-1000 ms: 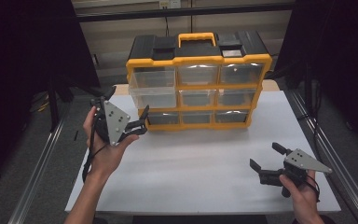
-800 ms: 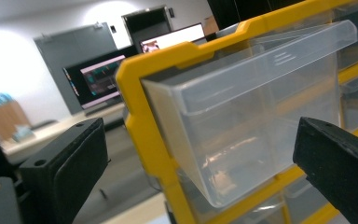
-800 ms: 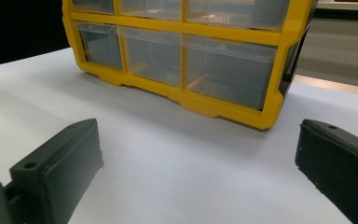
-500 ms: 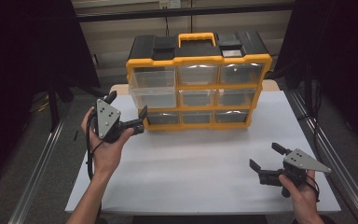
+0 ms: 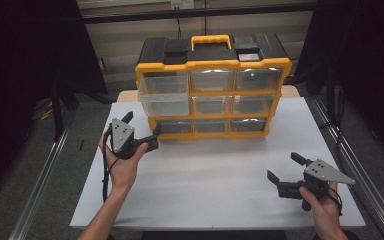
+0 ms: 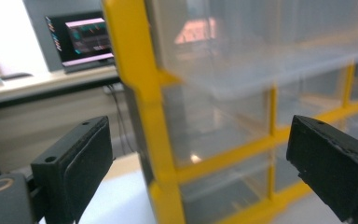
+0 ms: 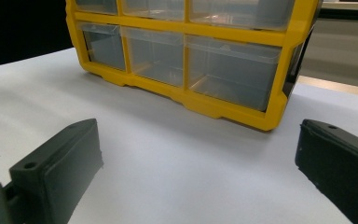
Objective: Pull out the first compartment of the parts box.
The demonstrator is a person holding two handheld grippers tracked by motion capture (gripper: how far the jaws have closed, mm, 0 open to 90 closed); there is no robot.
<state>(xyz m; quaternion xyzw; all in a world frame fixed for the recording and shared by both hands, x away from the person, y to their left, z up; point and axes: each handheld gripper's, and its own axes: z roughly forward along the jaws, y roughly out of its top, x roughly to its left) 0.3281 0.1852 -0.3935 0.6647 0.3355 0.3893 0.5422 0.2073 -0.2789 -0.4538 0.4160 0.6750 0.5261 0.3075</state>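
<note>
Drawers of clear plastic fill the yellow-framed storage cabinet with its black top and yellow carry handle (image 5: 213,85), which stands on the white table (image 5: 220,185) directly ahead of your left gripper (image 5: 141,131) and well ahead and to the left of your right gripper (image 5: 286,175). The middle-row left clear plastic drawer (image 5: 163,103) is pulled part way out of the frame, just above and ahead of your left gripper, whose jaws stand wide apart and hold nothing; in the left gripper view the cabinet's yellow corner post (image 6: 137,93) sits between those jaws. Your right gripper rests low near the table's front edge, its jaws also spread and empty. The drawer looks light, rigid and smooth, so it may slip under a loose pinch, and thin clear plastic may crack if squeezed hard. Take it by the front lip or the front wall, near its middle, and move it straight along its slot. Compared with a second ago, your left gripper has dropped and drawn slightly back toward you, away from the cabinet's left face. Your right gripper has stayed where it was, and the drawer remains out.
</note>
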